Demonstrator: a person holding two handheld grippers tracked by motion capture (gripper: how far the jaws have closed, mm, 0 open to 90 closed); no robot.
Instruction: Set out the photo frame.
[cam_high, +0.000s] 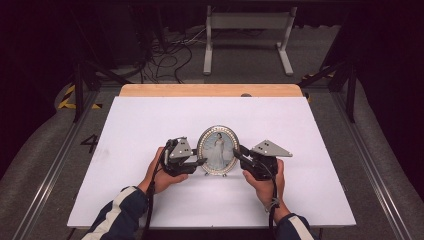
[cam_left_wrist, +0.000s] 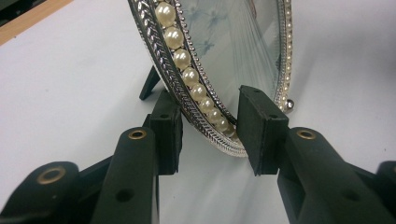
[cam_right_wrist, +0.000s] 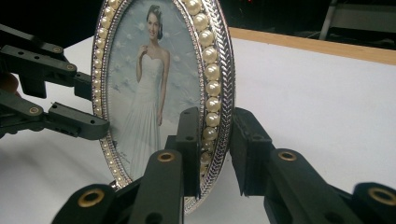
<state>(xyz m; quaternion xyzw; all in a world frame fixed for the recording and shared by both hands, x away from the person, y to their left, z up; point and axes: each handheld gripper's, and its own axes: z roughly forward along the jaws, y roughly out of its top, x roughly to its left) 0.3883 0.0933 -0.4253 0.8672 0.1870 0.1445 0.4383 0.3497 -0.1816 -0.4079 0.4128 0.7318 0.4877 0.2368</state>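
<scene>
- The work in hand looks like a two-sided grasp on the oval picture frame (cam_high: 218, 150), which stands upright near the middle of the white table (cam_high: 150, 120), propped on its back leg (cam_left_wrist: 149, 84).
- The right gripper (cam_right_wrist: 215, 154) straddles the frame's right rim; its jaws sit front and back of the pearl-studded edge and appear to clamp it.
- The left gripper (cam_left_wrist: 208, 133) brackets the frame's left rim. One pad seems to rest against the back of the rim, while the other stands just clear of the glass side, so the jaws do not yet pinch it.
- Next move, as I judge it: close the left jaws fully on the rim, gently, since glass and pearls could slip or mar, then lift both sides evenly.
- Nothing else lies on the table around the frame. Behind the frame, past the table's wooden edge (cam_high: 210, 90), cables (cam_high: 170, 57) and a grey stand (cam_high: 247, 30) sit well apart and block nothing.
</scene>
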